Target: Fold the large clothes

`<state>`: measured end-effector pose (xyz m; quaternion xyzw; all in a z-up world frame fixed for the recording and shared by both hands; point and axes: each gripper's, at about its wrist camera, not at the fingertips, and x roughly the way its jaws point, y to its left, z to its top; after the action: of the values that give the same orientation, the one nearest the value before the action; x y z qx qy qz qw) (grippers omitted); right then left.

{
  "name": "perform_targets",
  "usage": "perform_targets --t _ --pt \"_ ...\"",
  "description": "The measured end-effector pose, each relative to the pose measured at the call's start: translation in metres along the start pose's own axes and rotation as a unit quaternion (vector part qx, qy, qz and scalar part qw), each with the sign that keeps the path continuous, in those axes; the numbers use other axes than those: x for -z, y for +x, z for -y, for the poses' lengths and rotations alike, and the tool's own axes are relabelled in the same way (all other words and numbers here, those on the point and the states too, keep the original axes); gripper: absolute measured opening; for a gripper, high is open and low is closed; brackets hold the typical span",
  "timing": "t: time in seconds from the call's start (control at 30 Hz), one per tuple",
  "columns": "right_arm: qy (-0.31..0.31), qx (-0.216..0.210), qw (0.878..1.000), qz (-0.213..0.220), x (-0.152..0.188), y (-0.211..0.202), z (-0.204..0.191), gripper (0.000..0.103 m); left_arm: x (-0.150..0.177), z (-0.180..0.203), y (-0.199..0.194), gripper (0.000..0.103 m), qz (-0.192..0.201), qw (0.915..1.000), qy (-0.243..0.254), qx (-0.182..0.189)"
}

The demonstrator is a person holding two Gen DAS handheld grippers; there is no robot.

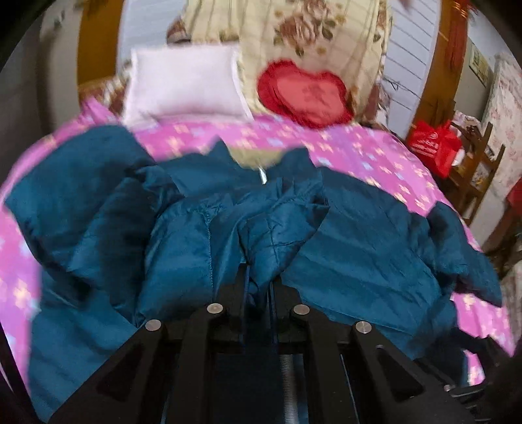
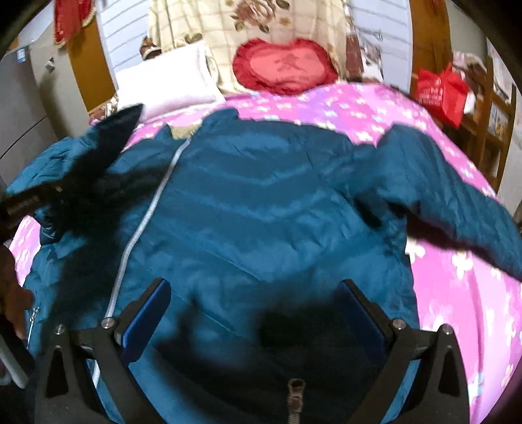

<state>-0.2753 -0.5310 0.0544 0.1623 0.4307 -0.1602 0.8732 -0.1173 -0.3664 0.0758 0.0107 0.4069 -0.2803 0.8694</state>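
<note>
A large teal puffer jacket (image 2: 267, 208) lies on the bed, its front up, with a pale zip (image 2: 143, 225) running down the left side and one sleeve (image 2: 456, 202) stretched out to the right. My right gripper (image 2: 253, 285) hovers open over the jacket's lower part, and nothing sits between its blue pads (image 2: 146, 319). In the left wrist view the jacket (image 1: 359, 248) is bunched into folds. My left gripper (image 1: 257, 283) is shut on a gathered fold of that teal fabric. The left tool's blurred black body (image 2: 81, 169) shows over the jacket's left side.
The bed has a pink flowered sheet (image 2: 456, 293). At its head lie a white pillow (image 1: 182, 88), a red heart cushion (image 1: 303, 94) and a folded floral quilt (image 1: 293, 29). A red bag (image 2: 440, 91) sits on wooden furniture on the right. A hand (image 2: 13, 303) shows at the left edge.
</note>
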Motion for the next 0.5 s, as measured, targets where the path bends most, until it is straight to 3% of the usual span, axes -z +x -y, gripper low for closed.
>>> perform_targets --t 0.07,0.17,0.3,0.37,0.5 --pt "0.007 -0.001 1.0 -0.013 0.003 0.005 0.008 0.103 0.004 0.004 0.012 0.0 -0.023 0.9996 -0.004 0.015" --pt "0.031 -0.014 0.999 -0.024 0.005 0.008 0.02 0.103 0.009 0.009 0.009 0.018 -0.039 0.9985 0.005 0.037" --pt "0.055 -0.044 0.997 -0.024 0.002 0.006 0.027 0.103 0.009 0.007 -0.027 0.038 -0.025 0.9973 0.029 0.062" --pt "0.065 -0.058 0.996 -0.024 -0.002 0.007 0.027 0.103 0.008 -0.001 -0.051 0.04 -0.013 0.9967 0.037 0.071" --pt "0.077 -0.095 0.992 -0.024 -0.014 0.014 0.015 0.103 0.012 -0.037 -0.092 0.04 0.026 0.9984 0.044 -0.026"
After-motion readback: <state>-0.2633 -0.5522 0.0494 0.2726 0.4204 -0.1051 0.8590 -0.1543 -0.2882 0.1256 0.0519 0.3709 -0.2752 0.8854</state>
